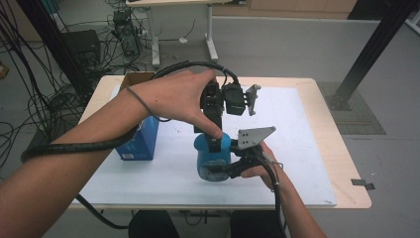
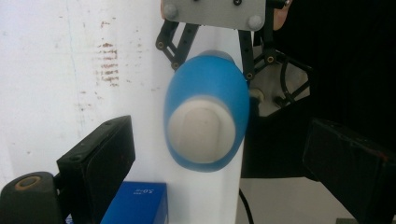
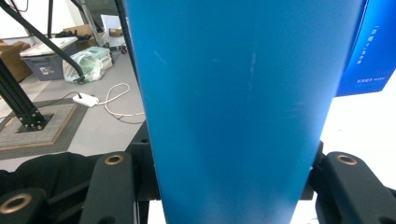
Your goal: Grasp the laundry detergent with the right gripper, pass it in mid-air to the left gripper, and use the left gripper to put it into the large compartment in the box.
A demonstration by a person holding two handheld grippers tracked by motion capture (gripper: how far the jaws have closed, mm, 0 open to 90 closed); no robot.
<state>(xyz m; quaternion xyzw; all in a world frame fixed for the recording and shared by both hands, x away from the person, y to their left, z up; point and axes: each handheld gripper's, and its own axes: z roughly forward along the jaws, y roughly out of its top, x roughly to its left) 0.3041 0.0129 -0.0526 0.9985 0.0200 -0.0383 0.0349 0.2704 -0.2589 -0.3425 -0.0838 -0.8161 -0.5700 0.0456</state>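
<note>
A: What sits at the left of the table (image 1: 307, 163)?

B: A blue box (image 1: 141, 141) stands near the left edge, on the white mat (image 1: 297, 124); a brown cardboard box (image 1: 136, 78) lies just behind it at the far side.

A: And the left gripper (image 1: 214, 144)?

B: It hangs over the middle of the mat, pointing down at a blue cup (image 1: 213, 156); in the left gripper view its two black jaws stand wide apart with the cup (image 2: 205, 123) between and below them, touching neither, so it is open and holds nothing.

A: Where is the cup exactly?

B: Upright near the middle of the mat, towards the near edge, just right of the blue box.

A: And on the right?

B: The right gripper (image 1: 237, 166) comes in from the near right; its jaws press both sides of the cup (image 3: 238, 102), so it is clamped on it.
</note>
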